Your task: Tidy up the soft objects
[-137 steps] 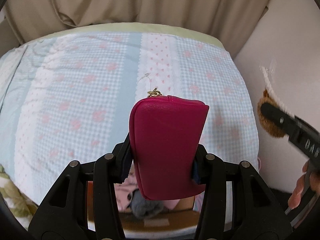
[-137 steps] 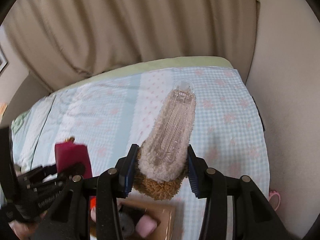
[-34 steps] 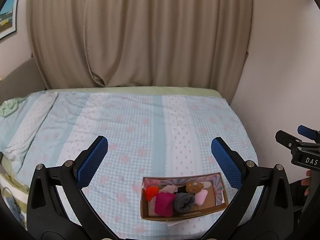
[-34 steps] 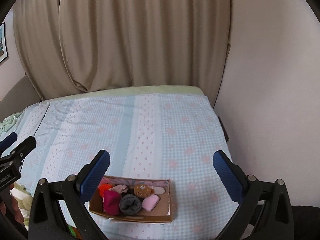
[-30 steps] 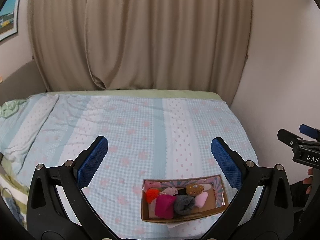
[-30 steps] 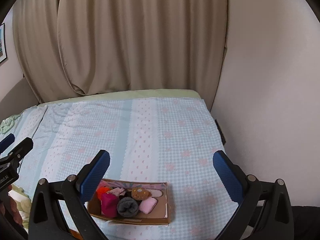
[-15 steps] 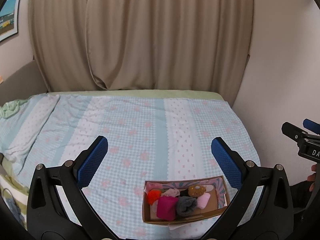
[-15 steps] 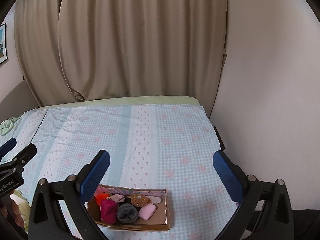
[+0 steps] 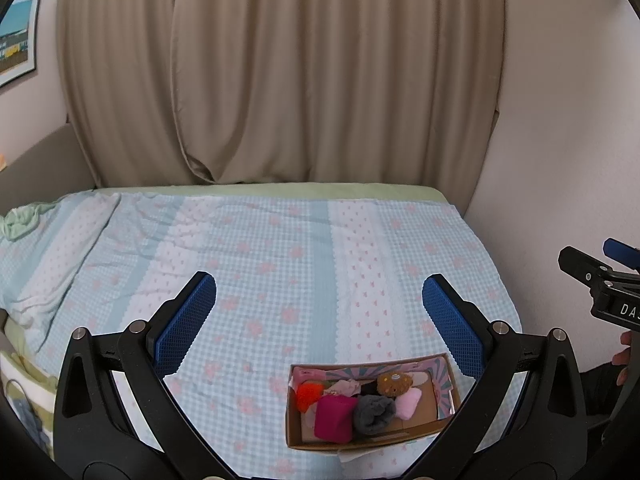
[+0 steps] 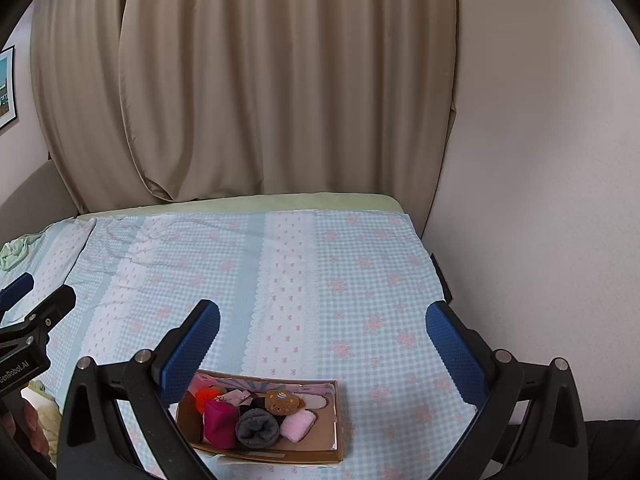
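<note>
On the bedsheet (image 9: 280, 264): cardboard box (image 9: 400, 438) holds magenta pouch (image 9: 334, 418), grey sock roll (image 9: 374, 414); left gripper (image 9: 316, 312), right gripper (image 10: 322, 340) both spread wide, empty.

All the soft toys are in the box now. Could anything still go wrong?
Maybe. The cardboard box sits close to the near edge of the bed, so a bump could tip it off. The magenta pouch and grey rolled sock stand above the low rim and might roll out. Both the left hand-held gripper and the right hand-held gripper are open and empty.
</note>
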{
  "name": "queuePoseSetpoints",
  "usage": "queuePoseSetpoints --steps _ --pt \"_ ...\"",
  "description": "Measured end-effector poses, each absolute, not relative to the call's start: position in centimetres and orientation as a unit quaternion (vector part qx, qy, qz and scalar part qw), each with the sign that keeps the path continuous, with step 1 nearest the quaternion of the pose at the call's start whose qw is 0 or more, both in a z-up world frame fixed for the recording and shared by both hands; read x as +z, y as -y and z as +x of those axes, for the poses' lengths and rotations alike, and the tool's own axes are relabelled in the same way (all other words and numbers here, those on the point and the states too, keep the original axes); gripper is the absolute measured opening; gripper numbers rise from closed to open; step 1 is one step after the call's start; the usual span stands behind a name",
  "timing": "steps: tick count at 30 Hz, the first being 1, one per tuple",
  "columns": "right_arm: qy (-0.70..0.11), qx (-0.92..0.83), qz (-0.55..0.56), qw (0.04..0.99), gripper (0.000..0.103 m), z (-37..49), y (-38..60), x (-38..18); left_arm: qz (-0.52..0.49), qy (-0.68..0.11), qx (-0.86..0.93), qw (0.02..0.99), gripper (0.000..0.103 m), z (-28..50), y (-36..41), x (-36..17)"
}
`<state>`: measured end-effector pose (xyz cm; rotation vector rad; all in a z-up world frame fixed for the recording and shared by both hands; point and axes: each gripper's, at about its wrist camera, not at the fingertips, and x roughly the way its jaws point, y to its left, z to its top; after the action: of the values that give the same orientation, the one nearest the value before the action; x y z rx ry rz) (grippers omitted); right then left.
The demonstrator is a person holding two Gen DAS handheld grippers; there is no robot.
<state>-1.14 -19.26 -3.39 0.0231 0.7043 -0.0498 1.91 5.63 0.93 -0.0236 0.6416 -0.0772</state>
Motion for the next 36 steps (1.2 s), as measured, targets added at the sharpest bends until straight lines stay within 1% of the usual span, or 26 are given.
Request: queuePoseSetpoints --steps 36 --pt "-0.328 -0.025 0.017 0.944 0.103 -2.0 20.5 -2.8 -0.004 -0.308 -0.038 0.951 0.103 0.6 -3.9 1.4"
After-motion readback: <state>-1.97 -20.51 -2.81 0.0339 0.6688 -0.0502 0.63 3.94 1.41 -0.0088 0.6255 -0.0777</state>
